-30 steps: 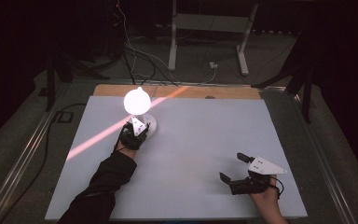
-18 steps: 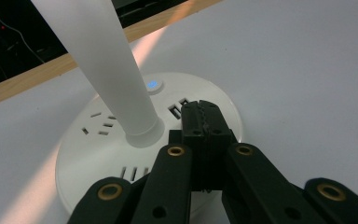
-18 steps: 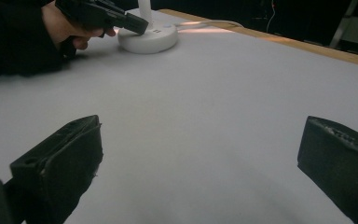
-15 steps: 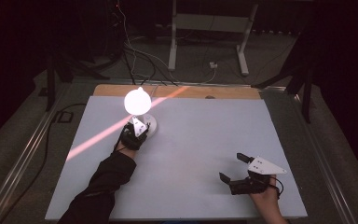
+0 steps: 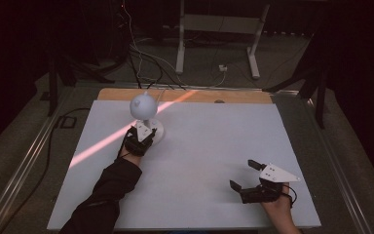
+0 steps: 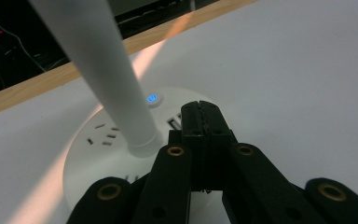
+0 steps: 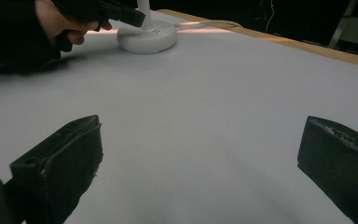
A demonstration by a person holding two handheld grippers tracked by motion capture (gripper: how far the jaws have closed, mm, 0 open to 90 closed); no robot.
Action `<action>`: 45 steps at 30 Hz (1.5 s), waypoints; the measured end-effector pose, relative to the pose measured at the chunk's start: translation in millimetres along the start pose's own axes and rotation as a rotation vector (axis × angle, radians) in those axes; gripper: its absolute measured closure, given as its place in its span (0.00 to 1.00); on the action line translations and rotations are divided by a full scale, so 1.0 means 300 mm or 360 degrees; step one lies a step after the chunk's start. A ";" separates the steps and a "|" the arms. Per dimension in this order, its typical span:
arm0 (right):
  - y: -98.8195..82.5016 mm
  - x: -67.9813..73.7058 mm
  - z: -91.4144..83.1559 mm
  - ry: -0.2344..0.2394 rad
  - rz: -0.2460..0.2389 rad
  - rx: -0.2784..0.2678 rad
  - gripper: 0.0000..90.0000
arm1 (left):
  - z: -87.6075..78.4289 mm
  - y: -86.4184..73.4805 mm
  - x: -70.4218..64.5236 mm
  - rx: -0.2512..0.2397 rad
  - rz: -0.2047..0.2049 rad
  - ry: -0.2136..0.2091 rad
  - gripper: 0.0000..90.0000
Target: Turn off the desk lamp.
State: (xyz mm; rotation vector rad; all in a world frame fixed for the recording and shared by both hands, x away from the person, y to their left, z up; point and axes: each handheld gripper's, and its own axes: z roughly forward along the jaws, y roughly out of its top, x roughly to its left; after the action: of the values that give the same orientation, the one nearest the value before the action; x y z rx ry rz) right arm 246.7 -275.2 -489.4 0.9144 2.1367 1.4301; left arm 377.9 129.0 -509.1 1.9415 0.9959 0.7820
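Observation:
A white desk lamp stands at the table's back left, with a globe head (image 5: 142, 105), a slanted stem (image 6: 107, 70) and a round base (image 5: 156, 132). The base carries a lit blue button (image 6: 153, 98) and socket slots. My left gripper (image 5: 141, 135) is shut, its tips (image 6: 200, 111) resting over the base just right of the button, with nothing held. My right gripper (image 5: 243, 176) hovers near the table's front right, jaws wide apart (image 7: 205, 140) and empty. The lamp base (image 7: 147, 37) and the left hand with its gripper (image 7: 116, 11) appear far off in the right gripper view.
The white table top (image 5: 214, 146) has a wooden strip (image 5: 233, 96) along its back edge. A pinkish streak of light (image 5: 102, 144) crosses the table's left part. Cables (image 5: 146, 68) and a metal stand's legs (image 5: 214, 44) lie on the floor behind.
The lamp's globe head glowed bright in the earlier frames and is dim now. Both grippers stay about where they were.

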 end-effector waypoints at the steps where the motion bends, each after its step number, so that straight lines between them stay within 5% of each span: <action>1: 0.000 0.000 0.000 0.0000 0.0000 0.0000 0.00 | -0.004 0.004 -0.003 -0.0002 0.0005 -0.0007 1.00; 9: 0.000 0.001 -0.001 0.0001 -0.0002 -0.0001 0.00 | -0.053 0.038 -0.025 -0.0002 -0.0002 -0.0091 0.87; 15: 0.001 0.001 -0.003 -0.0001 -0.0004 -0.0004 0.00 | -0.081 0.048 -0.026 0.0041 -0.0027 -0.0089 0.58; 21: 0.001 0.000 -0.004 -0.0001 0.0001 -0.0005 0.00 | -0.103 0.049 -0.004 0.0105 -0.0106 -0.0240 0.37; 24: 0.001 0.000 -0.004 0.0001 0.0002 -0.0006 0.00 | -0.118 0.047 0.002 0.0139 -0.0132 -0.0350 0.14; 28: 0.000 0.000 -0.003 0.0001 0.0005 -0.0005 0.00 | -0.151 0.043 0.009 0.0104 -0.0135 -0.0478 0.10; 34: 0.000 0.001 -0.002 0.0002 0.0004 -0.0003 0.00 | -0.204 0.032 0.015 0.0111 -0.0053 -0.0633 0.01; 45: 0.000 0.003 0.004 0.0003 0.0010 0.0005 0.00 | -0.281 -0.027 0.011 0.0110 0.0012 -0.0711 0.01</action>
State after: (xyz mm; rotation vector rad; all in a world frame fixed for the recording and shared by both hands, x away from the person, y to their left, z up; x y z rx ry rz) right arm 247.0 -273.7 -489.8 0.9223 2.1397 1.4313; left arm 310.2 166.2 -474.3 2.0569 0.7488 0.2951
